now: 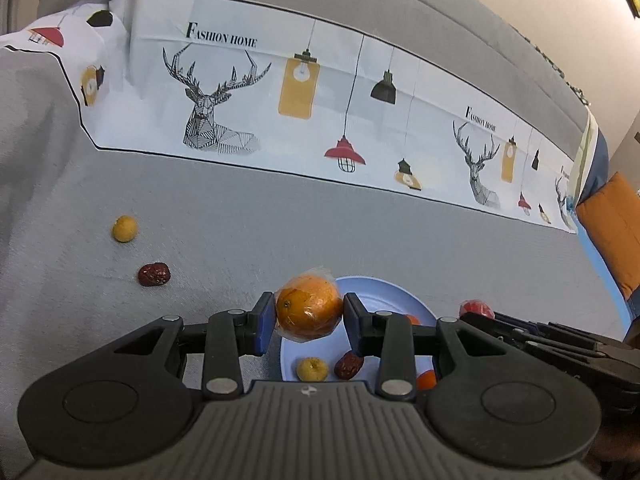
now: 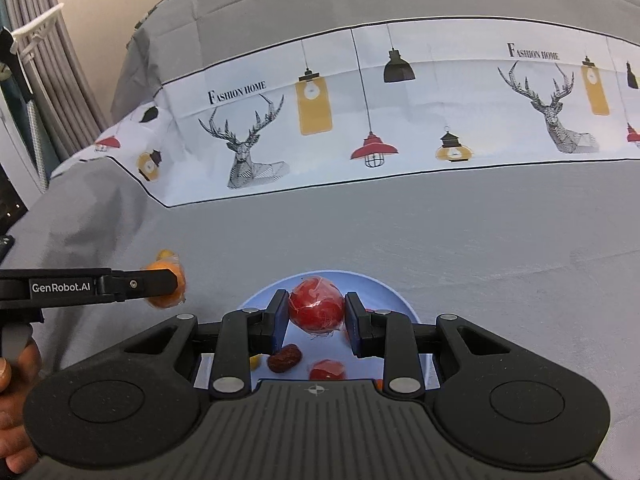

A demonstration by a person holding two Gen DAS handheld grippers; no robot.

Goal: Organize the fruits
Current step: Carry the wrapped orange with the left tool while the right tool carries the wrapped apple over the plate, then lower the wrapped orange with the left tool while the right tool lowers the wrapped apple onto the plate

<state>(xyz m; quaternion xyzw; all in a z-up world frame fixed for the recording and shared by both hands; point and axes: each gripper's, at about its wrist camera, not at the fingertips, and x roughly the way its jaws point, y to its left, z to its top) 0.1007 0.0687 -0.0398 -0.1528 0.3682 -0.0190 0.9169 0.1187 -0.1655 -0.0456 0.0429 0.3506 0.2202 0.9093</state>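
left claw (image 1: 309,322): closed on the orange (image 1: 308,306), blue pads pressed to both its sides; the orange is in clear wrap and hangs over the left rim of the plate (image 1: 384,292).
right claw (image 2: 316,322): closed on a red fruit (image 2: 317,307), also in clear wrap, held above the plate (image 2: 260,298) near its middle.
left claw from the right view: seen side-on at the left edge (image 2: 160,282), the orange (image 2: 168,286) between its fingers, left of the plate and clear of it.
right claw from the left view: only its black fingers (image 1: 520,330) show at the right, with the red fruit (image 1: 476,309) at their tips, over the plate's right side.
plate: pale blue, round, lying on the grey bed cover (image 1: 280,216).
on the plate, left view: a small yellow fruit (image 1: 312,369), a dried date (image 1: 349,365) just beside it, an orange-coloured piece (image 1: 426,380) mostly hidden behind the claw linkage.
on the plate, right view: the date (image 2: 285,358), a second red wrapped fruit (image 2: 328,370), a sliver of yellow (image 2: 256,361) left of the date.
off the plate: a loose yellow fruit (image 1: 125,229) and a loose date (image 1: 154,275), both on the cover well left of the plate, near each other but apart.
backdrop: white printed band (image 1: 304,92) with deer heads, lamps and "FASHION HOME"; orange cushion (image 1: 616,232) at the far right.
hand (image 2: 16,392): partly in view at the lower left of the right view.
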